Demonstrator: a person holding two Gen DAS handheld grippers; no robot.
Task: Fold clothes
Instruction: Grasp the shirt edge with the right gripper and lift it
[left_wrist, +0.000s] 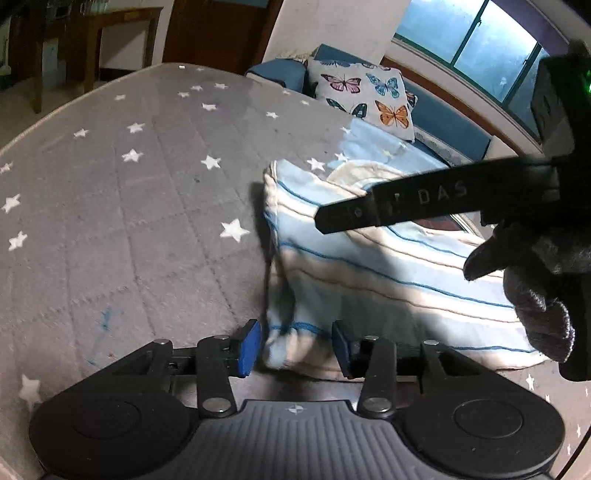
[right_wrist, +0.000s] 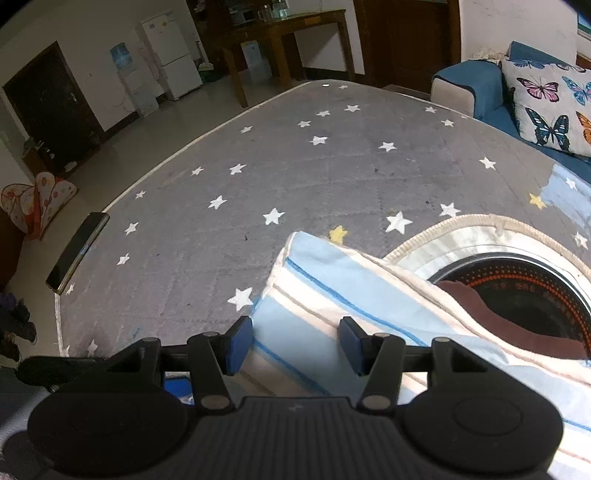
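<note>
Blue pads of my left hand-held gripper (left_wrist: 295, 347) are standing apart, straddling the near-left corner of the striped garment (left_wrist: 369, 266) without pinching it. Right hand-held gripper (right_wrist: 295, 343) is also hanging apart, hovering over the same striped cloth, nothing clamped. My gloved hand (left_wrist: 535, 280) is holding that right tool at the right of the left view. Garment is lying on the grey star-print mattress (left_wrist: 129, 184), toward its right side, with a cream collar (right_wrist: 480, 225) opening at the far end and its left edge looking doubled over. I'm judging this as mid-fold or a regrasp between folds; can't settle which. Any next pinch calls for both pads closing squarely on an edge or corner, catching every layer. Phone (right_wrist: 77, 251) is sitting at the mattress's left edge, well apart.
</note>
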